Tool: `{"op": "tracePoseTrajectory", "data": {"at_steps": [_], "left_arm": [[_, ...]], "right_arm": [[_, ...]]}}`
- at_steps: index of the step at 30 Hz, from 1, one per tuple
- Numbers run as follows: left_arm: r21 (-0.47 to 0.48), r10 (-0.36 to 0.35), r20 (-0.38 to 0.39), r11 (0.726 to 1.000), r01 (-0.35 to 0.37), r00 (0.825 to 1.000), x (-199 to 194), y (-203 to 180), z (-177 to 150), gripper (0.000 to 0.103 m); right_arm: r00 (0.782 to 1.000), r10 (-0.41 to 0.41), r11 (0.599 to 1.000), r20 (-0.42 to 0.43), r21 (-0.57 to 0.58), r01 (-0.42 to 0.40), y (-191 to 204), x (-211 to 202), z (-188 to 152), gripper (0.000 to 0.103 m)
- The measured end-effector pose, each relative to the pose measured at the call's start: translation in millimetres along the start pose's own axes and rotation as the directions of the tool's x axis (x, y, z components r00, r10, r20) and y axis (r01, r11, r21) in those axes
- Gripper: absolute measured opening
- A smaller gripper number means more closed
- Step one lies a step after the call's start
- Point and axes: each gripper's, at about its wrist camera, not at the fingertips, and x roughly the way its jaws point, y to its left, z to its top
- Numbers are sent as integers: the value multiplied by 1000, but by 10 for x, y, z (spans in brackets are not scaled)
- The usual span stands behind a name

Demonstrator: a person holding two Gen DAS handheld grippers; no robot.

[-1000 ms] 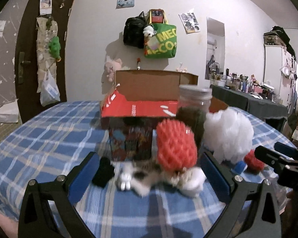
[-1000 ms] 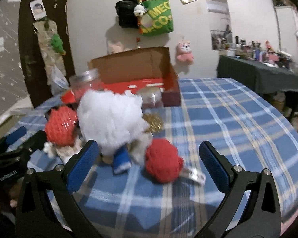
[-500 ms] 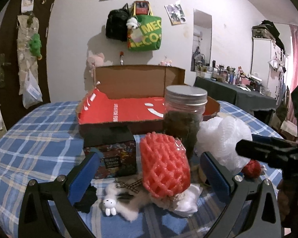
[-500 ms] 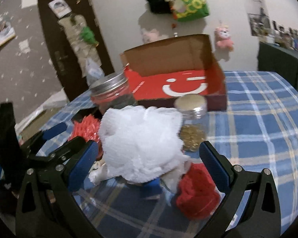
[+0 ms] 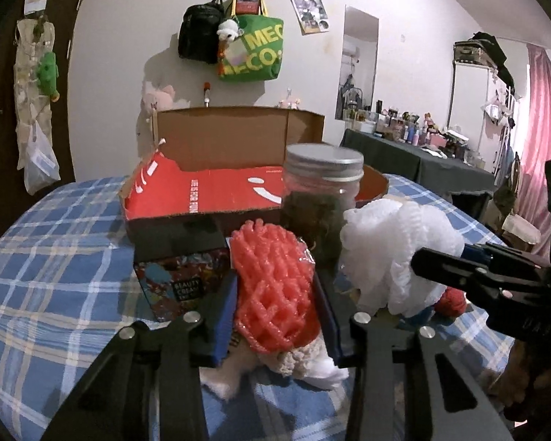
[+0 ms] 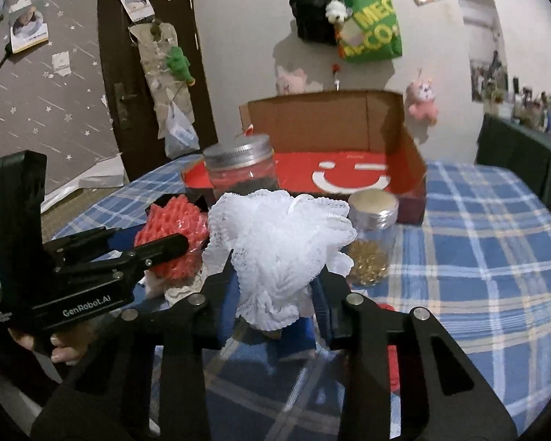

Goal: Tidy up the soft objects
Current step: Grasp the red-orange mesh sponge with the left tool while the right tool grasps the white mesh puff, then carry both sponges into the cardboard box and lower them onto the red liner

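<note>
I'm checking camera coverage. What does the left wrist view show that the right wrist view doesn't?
Only the left wrist view shows the small dark printed box beside the left gripper and the pink curtain. Only the right wrist view shows the short gold-filled glass jar. Both show the red foam net, the white mesh bath pouf in the right gripper, the tall metal-lidded jar and the open cardboard box.

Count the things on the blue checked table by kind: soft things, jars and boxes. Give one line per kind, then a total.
Soft things: 3, red foam net in the left gripper, white mesh pouf in the right gripper, red yarn ball.
Jars: 2, tall jar, short jar.
Boxes: 2, open cardboard box, small printed box.
Total: 7, leaving out half-hidden scraps.
</note>
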Motion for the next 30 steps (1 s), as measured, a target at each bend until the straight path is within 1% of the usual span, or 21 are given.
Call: {"op": "tracePoseTrajectory", "data": {"at_steps": [4,11,15,19,24,27,30], "left_arm": [[-4,-2,22,1000,2,1000,-109,8,59,42],[-6,-16,67,1000,17,998,-321,50,166,42],[3,-14,88,1000,14,996,-414,73,232,42],[17,-2,101,1000,0,995,-458,106,320,42],[25,-16,98,1000,13,995,-453,173,482,42],[32,-23,74,999,21,997,-385,217,582,42],[24,-38,28,999,37,999,-278,287,671,42]], "right_arm": [[999,-10,1000,34,4,10,33,-120,18,32],[998,-9,1000,68,-11,10,96,-304,76,32],[995,-9,1000,97,-14,10,111,-408,149,32],[990,-25,999,136,-28,29,109,-509,281,32],[986,-44,998,164,-46,52,44,-533,484,32],[985,-49,997,167,-50,58,-25,-491,584,32],[985,-64,996,158,-59,74,-96,-427,664,32]]}}
